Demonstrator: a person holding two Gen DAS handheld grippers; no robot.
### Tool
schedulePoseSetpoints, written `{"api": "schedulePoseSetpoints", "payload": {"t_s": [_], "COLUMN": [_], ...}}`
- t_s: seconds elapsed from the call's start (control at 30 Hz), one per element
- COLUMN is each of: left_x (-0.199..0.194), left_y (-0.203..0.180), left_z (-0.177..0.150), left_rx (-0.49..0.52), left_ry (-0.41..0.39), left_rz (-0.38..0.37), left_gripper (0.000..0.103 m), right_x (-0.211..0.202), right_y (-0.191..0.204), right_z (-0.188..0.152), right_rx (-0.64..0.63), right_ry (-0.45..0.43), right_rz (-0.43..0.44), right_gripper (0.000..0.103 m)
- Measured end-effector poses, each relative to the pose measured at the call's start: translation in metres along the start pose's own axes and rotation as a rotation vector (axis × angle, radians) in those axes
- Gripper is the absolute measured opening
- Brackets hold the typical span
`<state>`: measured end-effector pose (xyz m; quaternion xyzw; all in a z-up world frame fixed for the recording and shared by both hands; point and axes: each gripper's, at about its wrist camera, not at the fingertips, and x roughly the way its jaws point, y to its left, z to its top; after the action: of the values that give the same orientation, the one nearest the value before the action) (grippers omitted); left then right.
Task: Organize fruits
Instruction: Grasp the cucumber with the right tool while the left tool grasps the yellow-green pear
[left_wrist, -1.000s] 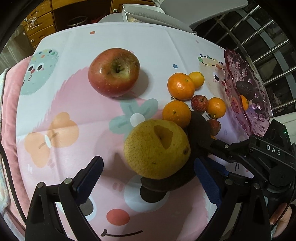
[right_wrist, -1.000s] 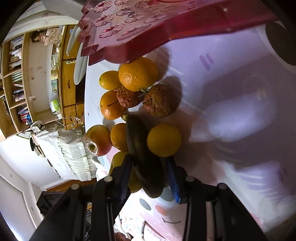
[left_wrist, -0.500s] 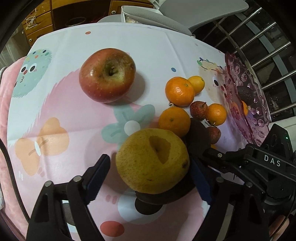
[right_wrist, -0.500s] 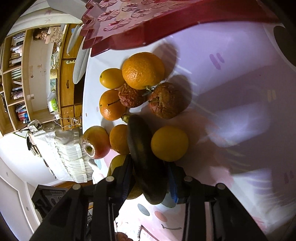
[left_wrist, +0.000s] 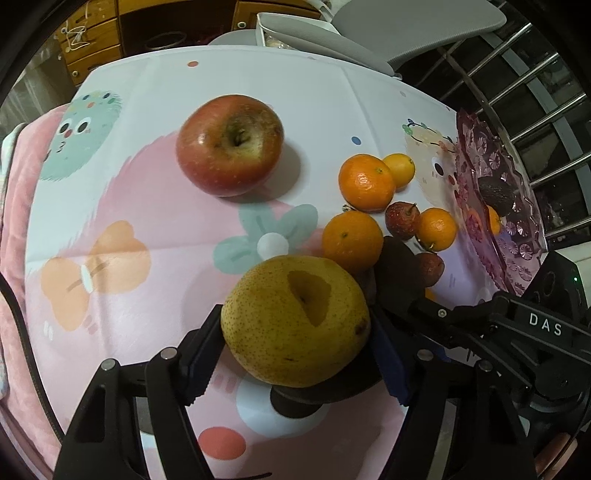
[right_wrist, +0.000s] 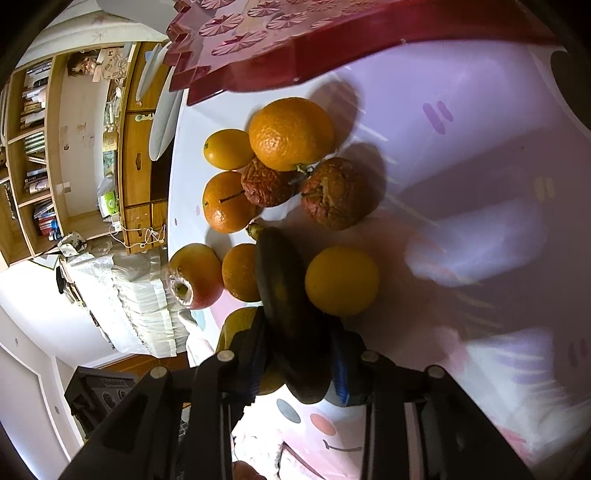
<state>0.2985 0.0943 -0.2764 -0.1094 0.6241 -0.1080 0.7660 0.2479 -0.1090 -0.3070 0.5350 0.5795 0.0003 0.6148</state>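
The left gripper (left_wrist: 295, 350) has its blue-padded fingers (left_wrist: 201, 354) pressed against both sides of a large yellow-green pear (left_wrist: 295, 319), speckled with fine brown dots and marked by a darker patch round its stem hollow. The pear sits low over the cartoon-printed pink and white cloth (left_wrist: 147, 258) covering the desk. The right gripper (right_wrist: 297, 356) is clenched on a dark, almost black overripe banana (right_wrist: 288, 295), whose stubby stem end points toward a cluster of fruit. That cluster, near the banana tip, holds glossy orange tangerines (right_wrist: 291, 134), two wrinkled reddish-brown fruits (right_wrist: 334, 194) and a smooth yellow citrus (right_wrist: 341, 280). A big red apple (left_wrist: 229, 151) with a brownish stem pit stands apart from the rest. A scalloped pink glass dish (left_wrist: 498, 206) at the cloth's right edge holds a dark fruit and an orange one.
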Motion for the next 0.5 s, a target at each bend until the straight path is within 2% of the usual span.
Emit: {"api": "schedulePoseSetpoints", "payload": {"t_s": [0.5], "left_x": [-0.056], "left_y": [0.005], "left_z": [-0.032], "left_rx": [-0.058], "left_ry": [-0.03], "left_rz": [0.012], "left_gripper": [0.073], "right_x": [-0.038], "right_y": [0.0], "right_z": [-0.017], "right_rx": [-0.053], "right_ry": [0.021], "right_rz": [-0.025], "right_gripper": [0.028]}}
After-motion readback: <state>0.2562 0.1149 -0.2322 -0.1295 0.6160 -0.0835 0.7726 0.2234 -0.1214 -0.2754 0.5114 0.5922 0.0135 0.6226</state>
